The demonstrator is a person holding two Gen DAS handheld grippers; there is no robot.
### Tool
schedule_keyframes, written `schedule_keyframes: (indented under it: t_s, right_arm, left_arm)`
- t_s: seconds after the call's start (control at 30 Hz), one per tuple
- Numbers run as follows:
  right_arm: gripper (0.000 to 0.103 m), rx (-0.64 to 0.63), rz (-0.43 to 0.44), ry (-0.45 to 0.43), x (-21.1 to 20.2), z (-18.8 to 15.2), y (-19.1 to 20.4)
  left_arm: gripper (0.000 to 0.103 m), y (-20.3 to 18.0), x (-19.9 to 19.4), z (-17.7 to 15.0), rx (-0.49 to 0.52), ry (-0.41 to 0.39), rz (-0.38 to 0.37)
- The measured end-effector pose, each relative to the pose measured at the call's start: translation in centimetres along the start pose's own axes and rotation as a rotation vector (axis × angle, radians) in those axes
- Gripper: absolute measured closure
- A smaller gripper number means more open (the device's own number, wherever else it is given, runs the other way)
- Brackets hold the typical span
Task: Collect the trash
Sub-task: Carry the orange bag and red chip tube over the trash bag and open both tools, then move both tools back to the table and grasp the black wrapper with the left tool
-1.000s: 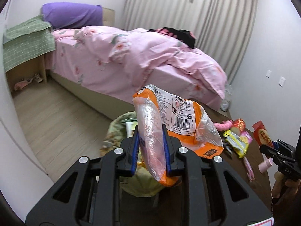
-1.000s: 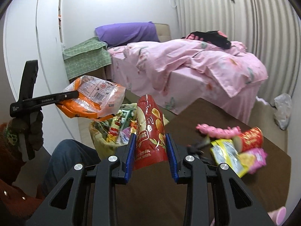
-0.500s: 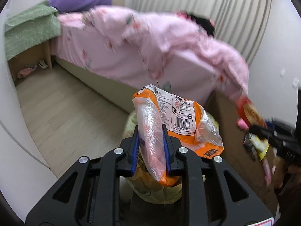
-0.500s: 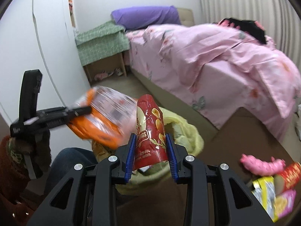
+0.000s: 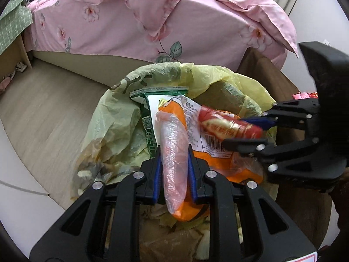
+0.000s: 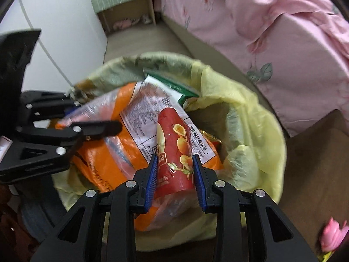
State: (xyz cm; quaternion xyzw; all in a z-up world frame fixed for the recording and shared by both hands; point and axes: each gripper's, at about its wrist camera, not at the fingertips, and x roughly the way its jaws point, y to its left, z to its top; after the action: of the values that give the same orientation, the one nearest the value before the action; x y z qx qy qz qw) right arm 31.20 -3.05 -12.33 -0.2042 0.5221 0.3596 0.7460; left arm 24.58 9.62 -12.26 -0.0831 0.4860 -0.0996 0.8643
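A: Left tongs [image 5: 174, 161] clamped on orange-and-clear crinkled plastic snack bag [image 5: 174, 148], blue pads pinching its clear end. Bag hangs over the open mouth of the bin lined with a pale yellow plastic bag [image 5: 113, 126].

B: Right side?

A: Right tongs [image 6: 175, 170] closed on a red foil chip packet printed with potato chips [image 6: 174, 148]. Packet upright between the pads, also over the bin mouth, lying against the orange bag [image 6: 104, 163].

B: Both visible cross-view?

A: Yes. Right tongs [image 5: 253, 131] enter the left wrist view from the right with the red packet [image 5: 229, 126] on top of the orange bag. Left tongs [image 6: 87, 122] enter the right wrist view from the left.

B: Bin contents?

A: Green-and-white flat wrapper [image 5: 152, 100] inside, near the far rim. Pink floral bed quilt [image 5: 174, 17] behind the bin, brown tabletop [image 6: 316, 163] just to its right.
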Motion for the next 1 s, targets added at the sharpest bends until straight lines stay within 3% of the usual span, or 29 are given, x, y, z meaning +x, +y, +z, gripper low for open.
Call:
schedule_keyframes:
  t_s: [0.1,0.27,0.37,0.47,0.6,0.77,0.87,1.0]
  right_arm:
    - [0.072,0.002,0.036,0.020,0.2,0.0,-0.4]
    - [0.072,-0.019,0.012,0.008,-0.4,-0.5,0.0]
    - [0.071,-0.001,0.007,-0.023,-1.0,-1.0,0.4]
    - [0.059,-0.001,0.021,-0.046,-2.0,-1.5,0.7]
    - [0.045,0.011,0.015,-0.085,-3.5,-2.1,1.1]
    - [0.040,0.036,0.002,-0.137,-5.5,-2.9,1.4]
    - [0.039,0.044,-0.021,-0.166,-6.5,-3.4,1.4]
    - [0.037,0.058,-0.010,-0.253,-8.7,-4.7,1.2]
  left_arm:
    - [0.084,-0.2,0.4,0.1,0.005,0.005,-0.004]
    - [0.082,0.6,-0.2,0.3,-0.041,-0.009,-0.035]
    - [0.071,1.3,-1.3,0.4,-0.092,-0.030,-0.065]
    - [0.063,1.7,-2.4,0.5,-0.113,-0.050,-0.052]
    - [0.061,2.3,-4.7,0.5,-0.158,-0.124,-0.001]
    - [0.051,1.9,-6.7,0.7,-0.148,-0.171,-0.017]
    - [0.051,1.5,-6.1,0.7,-0.136,-0.128,-0.026]
    - [0.051,1.8,-7.3,0.3,-0.198,-0.178,-0.035]
